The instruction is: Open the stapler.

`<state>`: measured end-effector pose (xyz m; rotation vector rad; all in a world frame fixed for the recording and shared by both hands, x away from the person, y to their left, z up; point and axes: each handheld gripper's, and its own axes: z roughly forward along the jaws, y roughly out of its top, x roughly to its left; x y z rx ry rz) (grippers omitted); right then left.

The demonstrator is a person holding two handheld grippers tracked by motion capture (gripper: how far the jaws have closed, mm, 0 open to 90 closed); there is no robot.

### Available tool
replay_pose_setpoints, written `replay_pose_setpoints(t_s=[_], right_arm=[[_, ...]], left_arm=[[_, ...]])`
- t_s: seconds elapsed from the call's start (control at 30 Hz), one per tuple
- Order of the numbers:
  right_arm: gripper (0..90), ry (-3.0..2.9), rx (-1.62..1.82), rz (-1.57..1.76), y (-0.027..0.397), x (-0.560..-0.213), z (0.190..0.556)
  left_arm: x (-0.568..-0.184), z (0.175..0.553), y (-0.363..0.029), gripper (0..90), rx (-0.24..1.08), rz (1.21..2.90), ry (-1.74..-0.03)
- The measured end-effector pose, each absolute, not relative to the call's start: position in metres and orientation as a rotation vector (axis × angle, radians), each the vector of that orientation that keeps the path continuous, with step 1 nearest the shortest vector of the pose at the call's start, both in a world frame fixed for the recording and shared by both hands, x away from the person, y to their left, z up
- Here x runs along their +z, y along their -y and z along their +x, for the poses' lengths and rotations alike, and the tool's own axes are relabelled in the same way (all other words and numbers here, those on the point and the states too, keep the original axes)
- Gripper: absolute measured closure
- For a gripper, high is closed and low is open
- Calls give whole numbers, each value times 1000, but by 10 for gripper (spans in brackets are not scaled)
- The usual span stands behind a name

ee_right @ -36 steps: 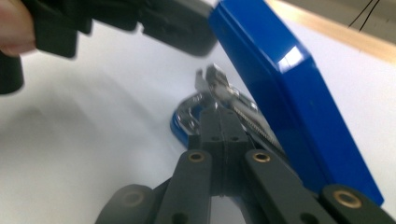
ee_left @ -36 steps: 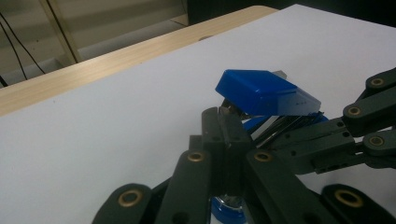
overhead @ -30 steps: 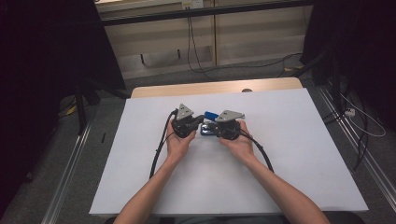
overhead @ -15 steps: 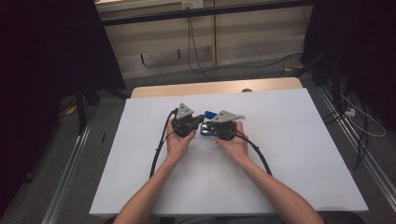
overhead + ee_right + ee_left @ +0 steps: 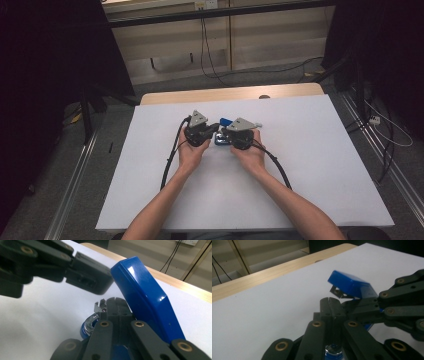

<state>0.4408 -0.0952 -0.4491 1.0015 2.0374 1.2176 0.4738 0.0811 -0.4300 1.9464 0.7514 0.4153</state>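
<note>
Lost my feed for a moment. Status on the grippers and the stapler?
Left gripper and right gripper shut, meeting mid-table at the blue stapler. Stapler lid up; whether either grips it is unclear. Nothing in the way.

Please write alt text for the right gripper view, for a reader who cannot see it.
The right hand-held gripper has its black jaws shut, and a blue stapler rises open-lidded beside them. The left hand-held gripper reaches in from the upper left, above the white table.

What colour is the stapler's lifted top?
Shiny blue. The stapler's top shows best in the right gripper view, tilted up above the closed black jaws.
</note>
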Motion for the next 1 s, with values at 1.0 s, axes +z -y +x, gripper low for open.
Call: replay_pose_setpoints(t_s=[1.0], right_arm=[[900,-2051,1236,1025,98,-450,441]], left_arm=[[-447,477,-73,900,429,2001,-739]])
